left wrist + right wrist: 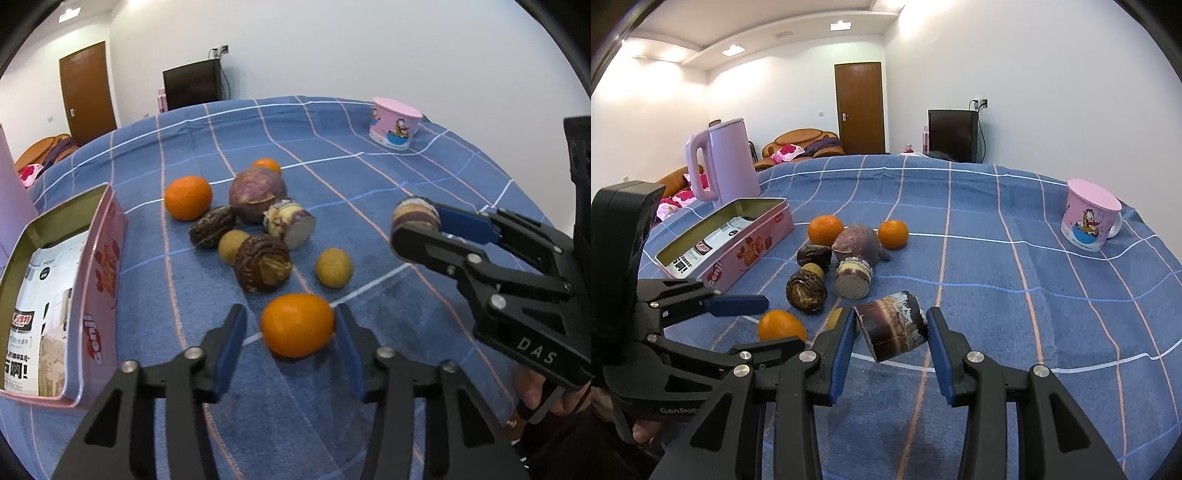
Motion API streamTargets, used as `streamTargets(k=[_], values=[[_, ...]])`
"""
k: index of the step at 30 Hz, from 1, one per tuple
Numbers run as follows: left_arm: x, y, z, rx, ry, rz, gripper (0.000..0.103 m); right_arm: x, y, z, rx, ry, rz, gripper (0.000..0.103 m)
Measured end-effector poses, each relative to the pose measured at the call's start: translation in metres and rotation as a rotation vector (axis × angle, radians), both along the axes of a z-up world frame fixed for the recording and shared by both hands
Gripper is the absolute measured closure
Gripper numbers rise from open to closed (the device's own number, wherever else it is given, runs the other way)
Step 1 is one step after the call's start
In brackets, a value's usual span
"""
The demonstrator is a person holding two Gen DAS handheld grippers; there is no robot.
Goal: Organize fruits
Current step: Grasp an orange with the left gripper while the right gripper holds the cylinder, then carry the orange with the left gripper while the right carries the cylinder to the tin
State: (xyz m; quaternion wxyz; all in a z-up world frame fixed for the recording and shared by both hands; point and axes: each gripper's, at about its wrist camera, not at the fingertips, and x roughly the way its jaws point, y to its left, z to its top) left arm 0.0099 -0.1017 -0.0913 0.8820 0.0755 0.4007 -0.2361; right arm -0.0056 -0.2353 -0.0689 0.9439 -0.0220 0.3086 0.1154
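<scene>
A: Two grippers over the blue checked cloth. Nearest entry: the left gripper has its fingers spread wide around an orange; the right pad touches the peel, the left pad stands clear. Orange rests on the cloth.

B: Noted. Right gripper?

A: Clenched on a cut root chunk, dark skin, pale flaking end. From the left wrist view the chunk sits pinched at the fingertips, to the right of the pile.

B: Pile next?

A: Just beyond the orange: a round tan fruit, a second one touching a wrinkled dark fruit, another wrinkled one, a cut chunk showing its flat face, and a large purple root behind. Two more oranges, one left, one behind the root.

B: Container?

A: Open pink tin left of the pile, printed paper inside. Farther out: pink cartoon mug at right, pink kettle behind the tin.
</scene>
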Motion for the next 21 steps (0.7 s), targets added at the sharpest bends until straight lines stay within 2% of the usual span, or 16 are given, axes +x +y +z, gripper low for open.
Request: streamTargets(k=[2,21], values=[[-0.001,-0.001,0.001,-0.003,-0.002,-0.01,0.061,0.0,0.002,0.0,-0.002,-0.001,0.002,0.062],[-0.008,0.02,0.016,-0.088,-0.108,0.063,0.061,-0.001,0.013,0.004,0.007,-0.032,0.023,0.062]])
